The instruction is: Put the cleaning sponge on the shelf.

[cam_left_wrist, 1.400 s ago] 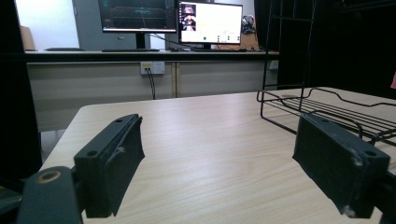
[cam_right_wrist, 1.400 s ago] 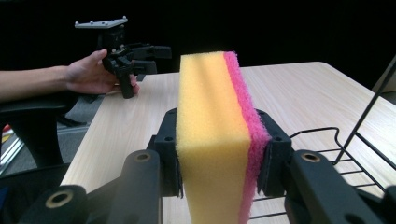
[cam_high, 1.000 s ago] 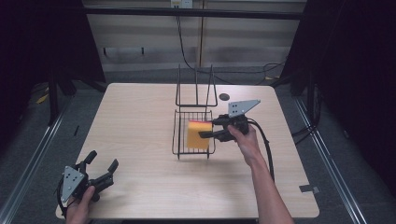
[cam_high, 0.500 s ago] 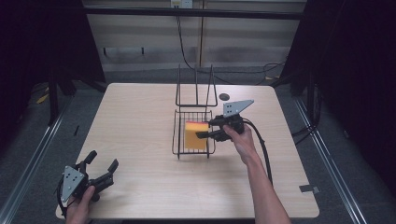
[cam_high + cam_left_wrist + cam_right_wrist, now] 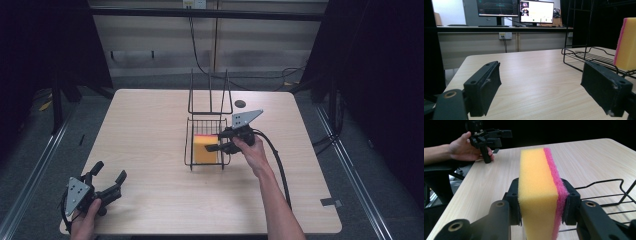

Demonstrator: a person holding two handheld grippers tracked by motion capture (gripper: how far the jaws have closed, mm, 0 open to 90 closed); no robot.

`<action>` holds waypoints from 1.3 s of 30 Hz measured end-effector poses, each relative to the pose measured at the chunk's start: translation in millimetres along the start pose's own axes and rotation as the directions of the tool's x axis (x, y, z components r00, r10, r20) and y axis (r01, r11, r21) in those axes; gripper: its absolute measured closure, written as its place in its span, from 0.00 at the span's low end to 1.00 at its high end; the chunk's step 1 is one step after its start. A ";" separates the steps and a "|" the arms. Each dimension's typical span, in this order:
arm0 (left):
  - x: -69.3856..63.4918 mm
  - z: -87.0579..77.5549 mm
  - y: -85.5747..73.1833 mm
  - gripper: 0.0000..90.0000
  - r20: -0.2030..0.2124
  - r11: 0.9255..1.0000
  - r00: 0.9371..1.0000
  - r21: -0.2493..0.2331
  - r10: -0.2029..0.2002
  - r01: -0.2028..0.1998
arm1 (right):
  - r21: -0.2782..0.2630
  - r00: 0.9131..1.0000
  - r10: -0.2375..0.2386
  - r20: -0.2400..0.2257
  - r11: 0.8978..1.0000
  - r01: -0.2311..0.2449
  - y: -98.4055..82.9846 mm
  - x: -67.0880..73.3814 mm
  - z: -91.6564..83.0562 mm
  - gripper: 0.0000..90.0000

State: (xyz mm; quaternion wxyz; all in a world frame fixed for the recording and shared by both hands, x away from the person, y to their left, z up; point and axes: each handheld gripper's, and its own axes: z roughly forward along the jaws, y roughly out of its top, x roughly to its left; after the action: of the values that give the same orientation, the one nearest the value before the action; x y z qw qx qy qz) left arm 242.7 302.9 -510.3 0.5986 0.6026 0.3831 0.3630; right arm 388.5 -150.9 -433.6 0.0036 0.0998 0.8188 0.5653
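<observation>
Centrally on the tabletop (image 5: pixel 150 130), a yellow sponge (image 5: pixel 205 148) with a pink scouring face stands on edge inside a black wire rack (image 5: pixel 189 145), whose tall wire back rises toward the far edge. The right gripper (image 5: pixel 216 146) reaches in from the rack's right side, and its fingers (image 5: pixel 514 202) are closed on the sponge, one pad pressing the yellow foam and the other the pink layer, so the sponge is pinched across its thickness. Held upright this way, it probably slots between the rack's wires more easily than it would lying flat. A person's right hand (image 5: pixel 254 154) carries this gripper, its black cable trailing back along the forearm. Well apart, near the tabletop's near left corner, the left gripper (image 5: pixel 107 180) rests low in the other hand with its fingers (image 5: pixel 484 87) spread wide and empty, apparently idle. Monitors (image 5: pixel 515 8) glow on a desk beyond the far edge.
</observation>
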 end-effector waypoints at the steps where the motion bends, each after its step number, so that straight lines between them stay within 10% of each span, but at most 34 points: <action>1: 0.0 0.0 0.0 0.17 0.000 1.000 1.000 0.000 0.000 0.000 | 0.000 1.000 0.000 0.000 1.000 0.000 0.0 0.0 0.0 0.66; 21: -0.9 -0.6 -0.3 0.17 0.001 1.000 1.000 -0.005 0.004 -0.004 | 0.027 1.000 0.004 -0.012 1.000 -0.003 -5.1 -2.0 2.8 0.61; 39: -1.2 -0.5 -0.4 0.17 0.003 1.000 1.000 -0.006 -0.001 0.001 | -0.011 0.999 0.030 0.024 0.999 -0.030 -3.3 2.3 1.1 0.28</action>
State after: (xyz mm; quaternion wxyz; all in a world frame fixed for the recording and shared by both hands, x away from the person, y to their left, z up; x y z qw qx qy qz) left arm 241.7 302.0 -510.6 0.6012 0.6012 0.3813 0.3628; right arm 385.9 -150.7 -436.9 0.0055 0.1190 0.8141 0.5683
